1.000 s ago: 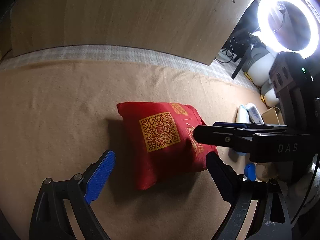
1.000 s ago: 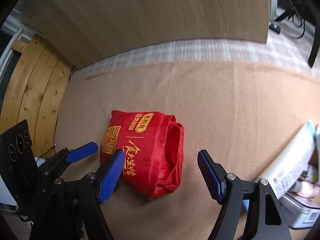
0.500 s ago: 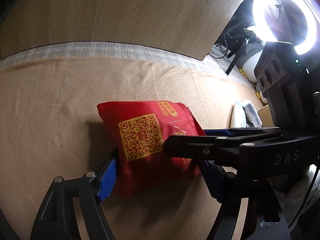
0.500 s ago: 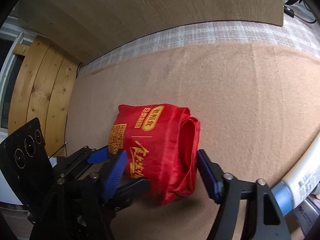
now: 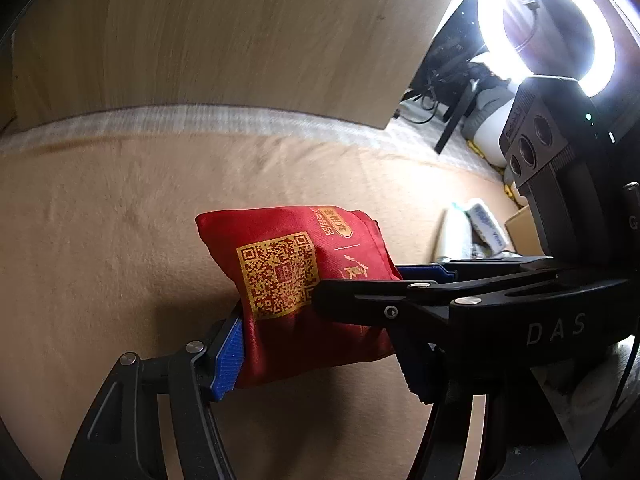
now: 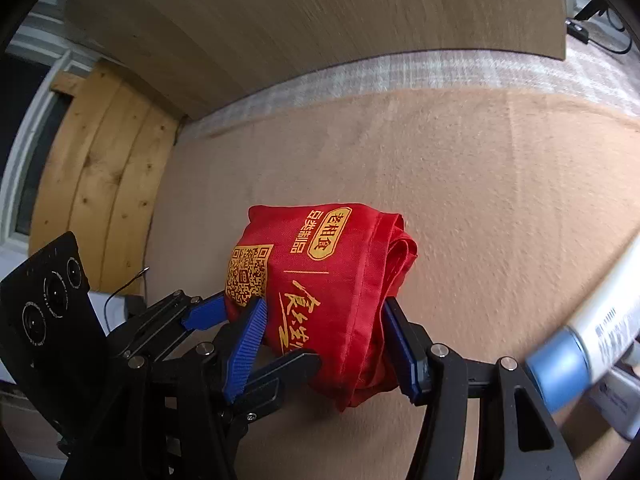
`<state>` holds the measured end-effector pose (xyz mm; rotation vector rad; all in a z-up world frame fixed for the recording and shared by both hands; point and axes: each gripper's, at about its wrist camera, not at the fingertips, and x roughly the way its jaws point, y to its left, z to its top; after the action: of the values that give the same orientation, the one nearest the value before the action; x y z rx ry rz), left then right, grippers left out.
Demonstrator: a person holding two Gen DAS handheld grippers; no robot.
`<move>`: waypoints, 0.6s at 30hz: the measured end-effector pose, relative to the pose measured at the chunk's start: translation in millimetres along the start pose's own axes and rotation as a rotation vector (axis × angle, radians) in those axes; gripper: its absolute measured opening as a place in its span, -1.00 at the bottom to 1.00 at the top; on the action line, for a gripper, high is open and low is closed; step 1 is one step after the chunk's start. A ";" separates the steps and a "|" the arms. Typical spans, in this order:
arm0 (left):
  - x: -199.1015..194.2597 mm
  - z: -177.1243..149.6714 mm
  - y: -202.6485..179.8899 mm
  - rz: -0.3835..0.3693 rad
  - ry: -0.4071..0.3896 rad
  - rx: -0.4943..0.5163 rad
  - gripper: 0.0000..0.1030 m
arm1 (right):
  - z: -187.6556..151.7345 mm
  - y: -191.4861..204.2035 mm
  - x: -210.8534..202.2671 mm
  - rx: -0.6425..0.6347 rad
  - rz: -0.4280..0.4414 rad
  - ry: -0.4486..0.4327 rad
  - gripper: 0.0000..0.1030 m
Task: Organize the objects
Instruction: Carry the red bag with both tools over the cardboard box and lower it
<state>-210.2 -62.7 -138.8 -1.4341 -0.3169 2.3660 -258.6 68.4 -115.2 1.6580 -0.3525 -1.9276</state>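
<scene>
Red pouch pinched by both closing claws, ring light only in left view

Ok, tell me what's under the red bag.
The tan blanket lies under the red bag. The bag and both claws cover the patch directly beneath, so anything there is hidden.

Both close views are angled steeply down; the red bag is shared at frame centre.
</scene>
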 end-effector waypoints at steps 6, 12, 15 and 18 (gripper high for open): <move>-22.7 -3.4 -44.5 0.012 -0.059 0.040 0.33 | -18.4 0.1 -43.1 -0.030 0.008 -0.063 0.06; -37.4 -6.7 -105.5 -0.007 -0.106 0.097 0.33 | -39.7 -12.9 -96.4 -0.035 0.002 -0.132 0.06; -38.2 -8.0 -134.4 -0.022 -0.113 0.123 0.33 | -50.3 -25.0 -121.3 -0.030 -0.006 -0.162 0.06; -31.0 -8.6 -171.8 -0.046 -0.115 0.154 0.33 | -61.7 -43.8 -146.3 -0.020 -0.020 -0.188 0.06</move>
<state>-158.0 81.3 -54.6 -1.2121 -0.1895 2.3832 -199.2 197.2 -31.4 1.4762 -0.3888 -2.1013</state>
